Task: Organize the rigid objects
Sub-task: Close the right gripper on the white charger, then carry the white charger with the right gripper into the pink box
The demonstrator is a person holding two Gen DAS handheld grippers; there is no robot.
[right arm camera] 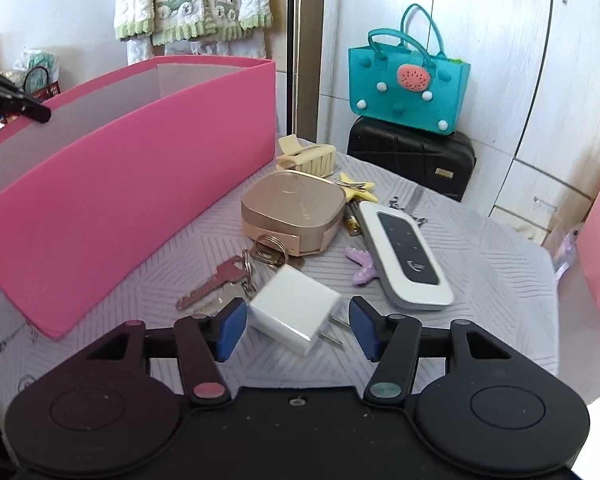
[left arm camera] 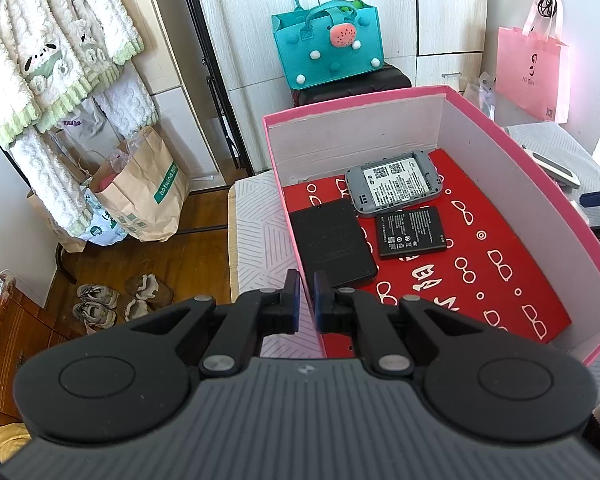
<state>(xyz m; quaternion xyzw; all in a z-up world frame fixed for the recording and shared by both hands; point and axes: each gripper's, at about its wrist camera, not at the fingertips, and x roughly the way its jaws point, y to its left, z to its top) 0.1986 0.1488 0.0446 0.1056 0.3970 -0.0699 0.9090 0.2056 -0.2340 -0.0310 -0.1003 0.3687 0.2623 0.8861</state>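
A pink box (left arm camera: 540,184) with a red patterned floor holds a black flat case (left arm camera: 332,240), a grey router back (left arm camera: 394,188) and a black battery (left arm camera: 412,232). My left gripper (left arm camera: 306,300) is shut on the box's left wall (left arm camera: 296,232). In the right wrist view the box (right arm camera: 140,184) stands at the left. My right gripper (right arm camera: 298,328) is open around a white charger plug (right arm camera: 294,314) lying on the table. Beyond it lie keys (right arm camera: 228,276), a gold case (right arm camera: 292,212), a white router (right arm camera: 406,254), a purple clip (right arm camera: 362,268) and a cream hair claw (right arm camera: 306,156).
The table (right arm camera: 480,280) has a grey patterned cloth. A teal felt bag (right arm camera: 408,84) sits on a black suitcase (right arm camera: 412,156) behind it. A pink paper bag (left arm camera: 532,72) hangs at the right. Paper bags (left arm camera: 140,196) and shoes (left arm camera: 116,300) are on the floor at the left.
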